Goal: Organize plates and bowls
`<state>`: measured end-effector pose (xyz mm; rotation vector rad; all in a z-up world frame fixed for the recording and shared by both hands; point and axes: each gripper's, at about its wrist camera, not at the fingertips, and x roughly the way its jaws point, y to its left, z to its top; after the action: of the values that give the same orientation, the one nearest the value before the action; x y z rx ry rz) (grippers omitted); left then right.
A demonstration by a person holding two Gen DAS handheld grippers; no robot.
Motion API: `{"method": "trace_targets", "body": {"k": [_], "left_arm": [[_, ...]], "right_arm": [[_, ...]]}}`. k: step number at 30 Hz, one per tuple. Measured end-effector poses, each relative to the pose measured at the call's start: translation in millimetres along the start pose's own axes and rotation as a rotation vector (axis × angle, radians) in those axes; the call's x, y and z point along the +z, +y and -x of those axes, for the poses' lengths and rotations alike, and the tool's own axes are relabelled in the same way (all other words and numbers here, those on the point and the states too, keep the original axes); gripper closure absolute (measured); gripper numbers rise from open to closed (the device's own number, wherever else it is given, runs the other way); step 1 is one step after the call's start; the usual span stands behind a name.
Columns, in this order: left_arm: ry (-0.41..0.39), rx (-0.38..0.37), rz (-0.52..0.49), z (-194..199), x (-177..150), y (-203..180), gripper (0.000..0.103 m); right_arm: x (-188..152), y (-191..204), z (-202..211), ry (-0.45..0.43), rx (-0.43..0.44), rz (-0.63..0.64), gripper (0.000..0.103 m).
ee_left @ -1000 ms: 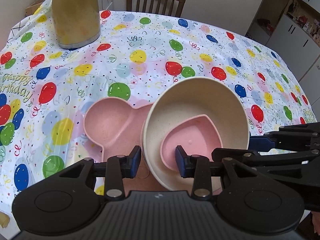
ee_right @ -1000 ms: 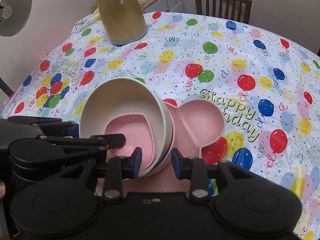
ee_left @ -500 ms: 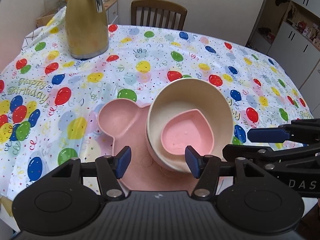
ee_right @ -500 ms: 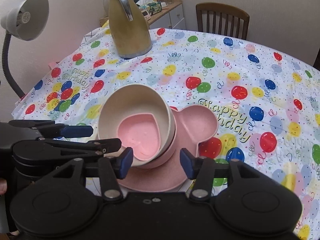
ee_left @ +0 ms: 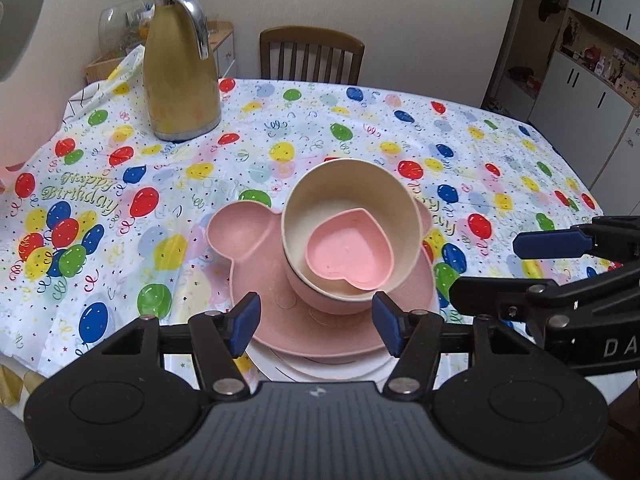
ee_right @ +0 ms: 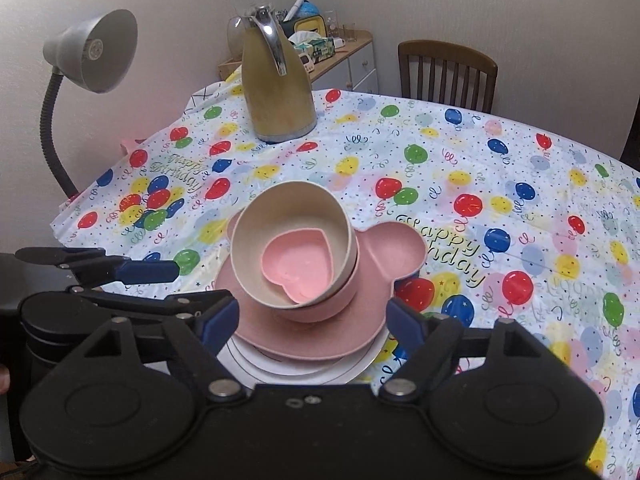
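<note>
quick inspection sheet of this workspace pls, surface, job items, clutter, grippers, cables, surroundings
surface: table under a balloon tablecloth.
job's things: one stack near the front edge; white plates at the bottom, pink mouse-ear plate on them, pink bowl, cream bowl nested in it, heart dish inside.
clutter: gold thermos jug upright, far left.
grippers: left gripper and right gripper both open, holding nothing, apart from the stack.
cables: nothing seen.
surroundings: wooden chair, desk lamp, side cabinet, cupboards.
</note>
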<state>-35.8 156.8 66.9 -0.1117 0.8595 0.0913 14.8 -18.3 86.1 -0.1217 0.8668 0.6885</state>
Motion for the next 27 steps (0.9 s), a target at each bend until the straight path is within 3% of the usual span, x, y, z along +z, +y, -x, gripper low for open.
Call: {"method": "trace_targets", "body": {"k": [7, 15, 27], "left_arm": [[-0.046, 0.001, 0.009, 24, -11, -8, 0.024], [-0.086, -0.013, 0.016, 40, -25, -15, 0.022], [-0.132, -0.011, -0.004, 58, -33, -23, 0.019]], "right_arm": [[-13, -7, 26, -0.03, 0.006, -0.014, 0.015], [-26, -9, 49, -0.068, 0.013, -0.009, 0.005], [-34, -10, 68, -0.104, 0.019, -0.002, 0.001]]}}
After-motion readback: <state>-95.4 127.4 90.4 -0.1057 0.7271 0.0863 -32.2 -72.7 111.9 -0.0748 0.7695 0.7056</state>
